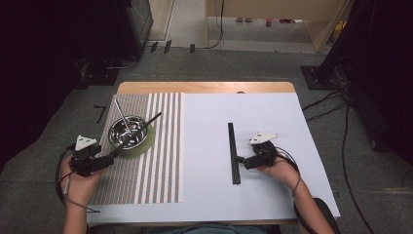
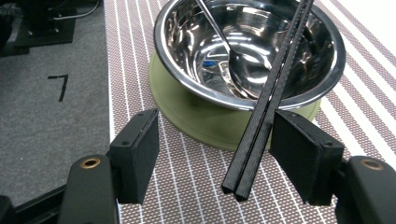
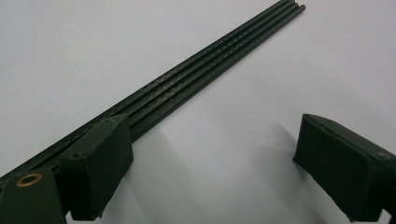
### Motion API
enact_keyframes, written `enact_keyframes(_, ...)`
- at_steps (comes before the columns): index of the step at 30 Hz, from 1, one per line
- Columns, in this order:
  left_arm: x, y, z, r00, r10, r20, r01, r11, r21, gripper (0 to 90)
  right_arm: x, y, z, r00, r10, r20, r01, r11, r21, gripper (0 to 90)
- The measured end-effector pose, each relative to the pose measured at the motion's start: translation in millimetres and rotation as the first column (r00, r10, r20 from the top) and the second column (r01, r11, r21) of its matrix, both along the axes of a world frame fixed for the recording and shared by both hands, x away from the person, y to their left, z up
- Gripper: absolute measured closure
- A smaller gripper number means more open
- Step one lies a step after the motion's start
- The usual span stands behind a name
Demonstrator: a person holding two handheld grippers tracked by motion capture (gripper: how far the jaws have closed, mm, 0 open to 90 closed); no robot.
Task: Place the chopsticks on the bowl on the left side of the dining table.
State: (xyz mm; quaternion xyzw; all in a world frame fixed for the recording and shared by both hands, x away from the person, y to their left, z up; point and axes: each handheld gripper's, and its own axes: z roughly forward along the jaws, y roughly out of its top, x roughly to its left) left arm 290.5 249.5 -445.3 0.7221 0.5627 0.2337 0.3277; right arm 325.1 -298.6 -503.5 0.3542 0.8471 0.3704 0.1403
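Striped placemat [image 2: 154,196] underlies black ridged chopsticks [image 2: 266,112], leaning between spread left jaws.

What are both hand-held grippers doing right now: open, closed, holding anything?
Left hand-held gripper: open; black chopsticks lean on the steel bowl, unclamped.
Right hand-held gripper: open, beside chopsticks on the table.
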Motion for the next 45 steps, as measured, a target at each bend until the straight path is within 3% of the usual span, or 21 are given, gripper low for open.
enact_keyframes(11, 1.6, 9.9, -0.2, 0.9987, 0.051, 0.0, -0.051, 0.9979, -0.041, 33.3, -0.1, 0.1, 0.0, 1.0, -0.001, -0.001, 0.001, 1.0, 0.0, 10.9)
enact_keyframes(26, 8.9, 21.0, 0.0, 0.9951, 0.098, 0.01, -0.098, 0.9946, -0.035, 33.3, 0.2, 0.1, -0.1, 1.0, 0.001, 0.002, -0.001, 1.0, 0.001, 10.9)
enact_keyframes(45, 16.9, 30.9, -1.3, 0.9958, 0.088, 0.024, -0.088, 0.996, -0.014, 33.3, 0.2, 0.0, -0.1, 1.0, 0.001, 0.002, -0.001, 1.0, 0.0, 10.9)
